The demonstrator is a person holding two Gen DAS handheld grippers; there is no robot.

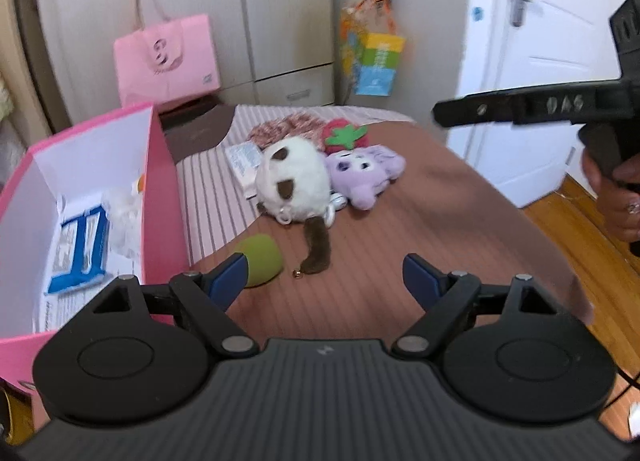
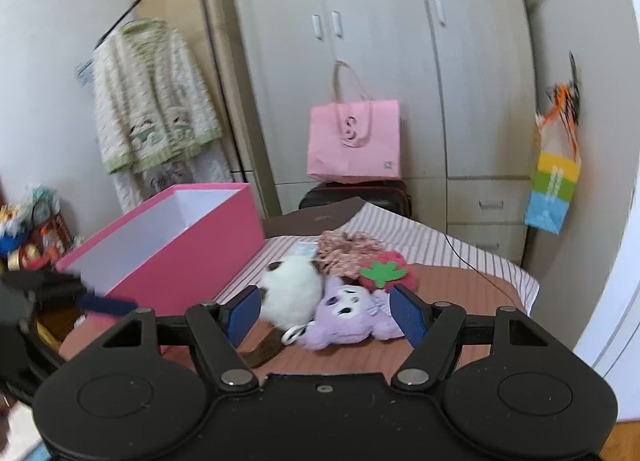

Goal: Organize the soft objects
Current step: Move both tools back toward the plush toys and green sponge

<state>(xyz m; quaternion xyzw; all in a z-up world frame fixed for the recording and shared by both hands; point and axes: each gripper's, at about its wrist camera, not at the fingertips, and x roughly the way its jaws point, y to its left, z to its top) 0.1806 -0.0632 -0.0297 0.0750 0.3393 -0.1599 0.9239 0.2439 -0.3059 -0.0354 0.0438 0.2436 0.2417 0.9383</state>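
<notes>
A pile of soft toys lies on the bed: a white-and-brown plush (image 1: 292, 177) (image 2: 294, 291), a purple plush (image 1: 366, 173) (image 2: 352, 319), a red strawberry plush (image 1: 342, 135) (image 2: 386, 269) and a patterned scrunchie (image 1: 280, 127) (image 2: 346, 249). A green soft object (image 1: 262, 261) lies near my left gripper (image 1: 326, 281), which is open and empty above the bed. My right gripper (image 2: 326, 315) is open and empty, hovering just in front of the purple and white plushes. An open pink box (image 1: 160, 181) (image 2: 180, 257) stands on the left; it holds a blue-and-white packet (image 1: 80, 249).
A pink paper bag (image 1: 168, 57) (image 2: 354, 141) stands by the wardrobe. A colourful bag (image 1: 376, 61) (image 2: 554, 189) hangs on the wall. A white door (image 1: 540, 61) is on the right. A garment (image 2: 152, 101) hangs on a rack.
</notes>
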